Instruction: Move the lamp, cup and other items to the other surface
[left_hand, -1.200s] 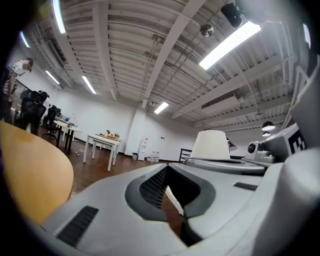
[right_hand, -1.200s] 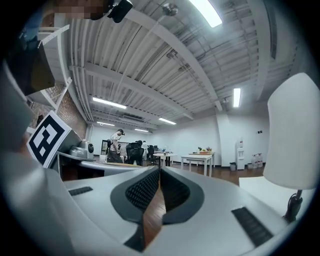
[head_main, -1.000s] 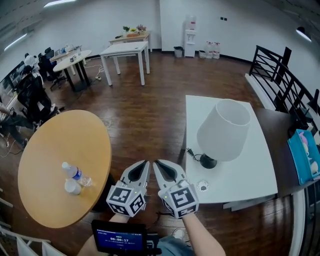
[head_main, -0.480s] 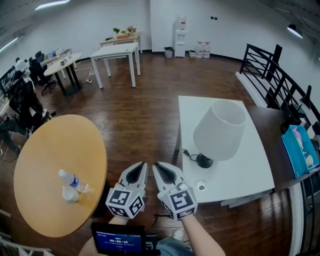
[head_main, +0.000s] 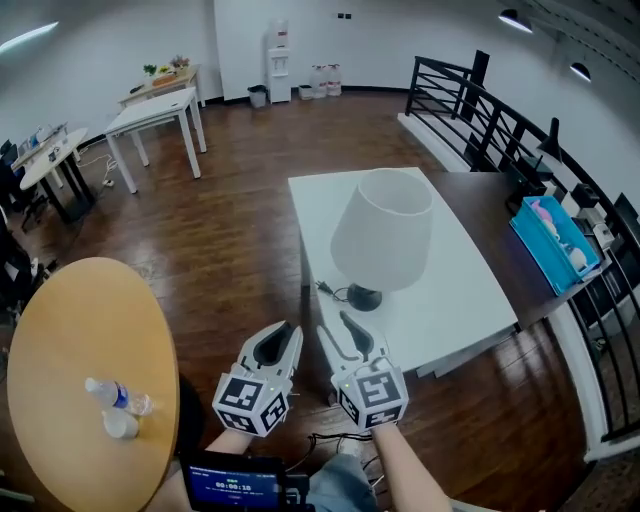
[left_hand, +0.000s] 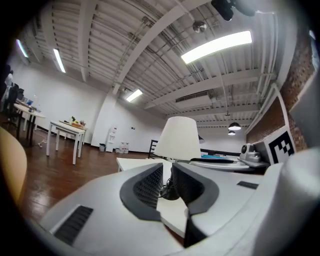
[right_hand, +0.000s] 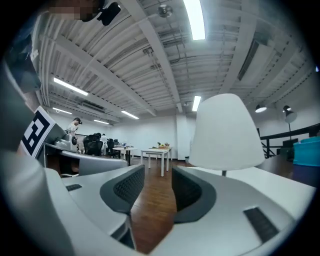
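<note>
A lamp with a white shade (head_main: 380, 230) and a black base (head_main: 363, 297) stands on the white table (head_main: 460, 290). A water bottle (head_main: 115, 396) and a cup (head_main: 120, 426) sit on the round wooden table (head_main: 70, 340) at the left. Both grippers hang side by side in front of the white table's near corner. My left gripper (head_main: 287, 328) is opening, with a narrow gap and nothing in it. My right gripper (head_main: 338, 325) is opening too, a little wider and empty. The left gripper (left_hand: 167, 172) has the lamp (left_hand: 179, 140) straight ahead; the right gripper (right_hand: 157, 187) has the shade (right_hand: 225, 132) on its right.
A dark desk with a blue tray (head_main: 555, 235) adjoins the white table on the right, along a black railing (head_main: 480, 110). White tables (head_main: 155, 110) and a water dispenser (head_main: 278, 60) stand far back. A small screen (head_main: 235, 485) sits at the bottom edge.
The view has swung right, so the white table and lamp now lie dead ahead. Both grippers' jaws have parted from shut, the right one more visibly.
</note>
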